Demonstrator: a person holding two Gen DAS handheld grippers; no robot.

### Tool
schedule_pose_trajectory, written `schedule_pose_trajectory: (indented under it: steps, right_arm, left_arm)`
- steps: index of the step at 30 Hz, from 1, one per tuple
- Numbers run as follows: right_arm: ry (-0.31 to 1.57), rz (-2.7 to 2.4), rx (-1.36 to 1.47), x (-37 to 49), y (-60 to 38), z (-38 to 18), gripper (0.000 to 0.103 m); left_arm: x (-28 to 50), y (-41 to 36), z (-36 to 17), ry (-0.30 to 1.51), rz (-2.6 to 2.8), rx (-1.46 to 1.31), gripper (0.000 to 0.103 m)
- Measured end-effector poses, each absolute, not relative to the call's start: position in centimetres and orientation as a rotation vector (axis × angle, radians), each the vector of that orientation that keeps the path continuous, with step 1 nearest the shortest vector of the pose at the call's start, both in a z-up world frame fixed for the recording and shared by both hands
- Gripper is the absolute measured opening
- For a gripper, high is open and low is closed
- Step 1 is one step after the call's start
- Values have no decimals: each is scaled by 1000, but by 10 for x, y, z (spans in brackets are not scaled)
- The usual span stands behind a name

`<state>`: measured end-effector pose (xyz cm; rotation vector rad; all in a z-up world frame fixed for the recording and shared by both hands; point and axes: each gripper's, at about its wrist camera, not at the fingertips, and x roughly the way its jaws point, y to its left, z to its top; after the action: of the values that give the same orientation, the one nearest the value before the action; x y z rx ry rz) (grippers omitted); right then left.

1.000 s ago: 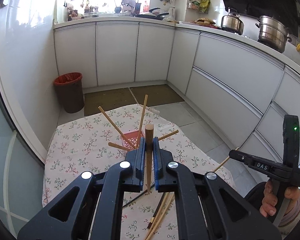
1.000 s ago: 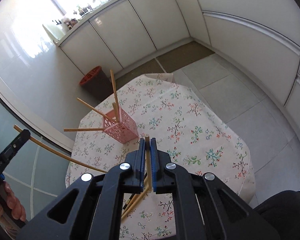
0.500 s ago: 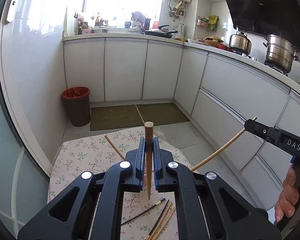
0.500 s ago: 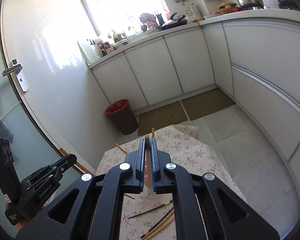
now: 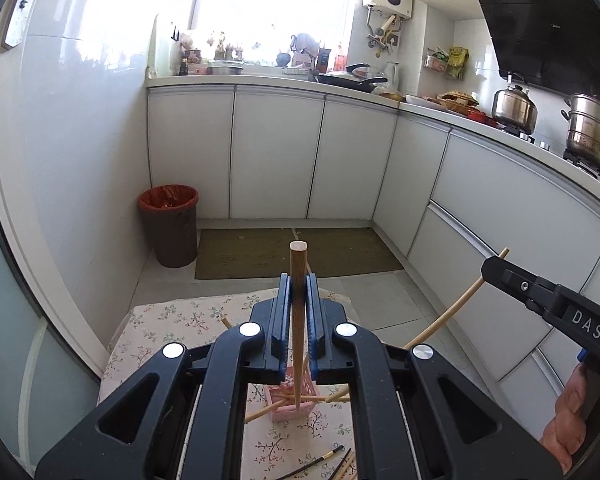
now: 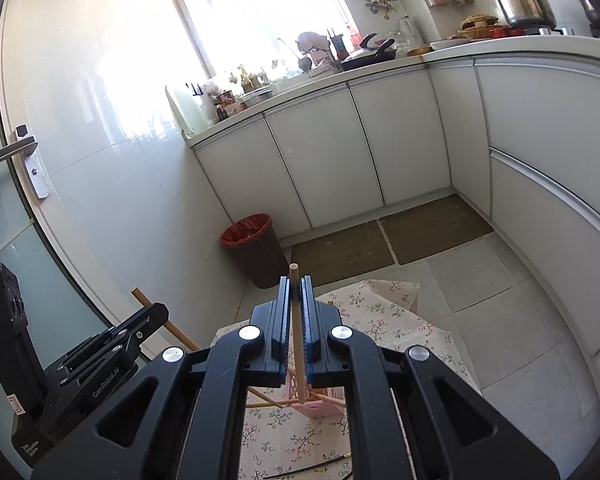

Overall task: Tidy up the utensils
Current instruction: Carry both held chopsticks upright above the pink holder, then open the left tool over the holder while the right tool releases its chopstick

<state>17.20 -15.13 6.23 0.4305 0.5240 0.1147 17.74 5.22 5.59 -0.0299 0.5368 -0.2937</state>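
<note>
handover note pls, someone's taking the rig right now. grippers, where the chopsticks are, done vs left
Left hand-held gripper: shut on a brown chopstick, held upright, lower tip above the pink basket.
Right hand-held gripper: shut on a pale chopstick, also upright, tip over the same basket.
Basket stands on the floral tablecloth, already holding several chopsticks that splay outward.
Done: those sticks are in.
Left: drop both held chopsticks into the basket, likely one at a time so they do not clash. Then collect the loose chopsticks lying on the cloth nearer than the basket.
</note>
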Motion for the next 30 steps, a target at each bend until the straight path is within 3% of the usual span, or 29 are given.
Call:
schedule_pose_trajectory:
  steps: [12, 14, 30]
  right_arm:
    - [574, 121, 399, 220, -138, 23, 5]
    - [584, 124, 395, 225, -134, 17, 5]
    - [608, 149, 352, 245, -108, -11, 9]
  left_arm:
    - [219, 49, 12, 593, -280, -26, 7]
    - [223, 51, 6, 609, -274, -34, 15]
    - [204, 90, 35, 520, -191, -132, 26]
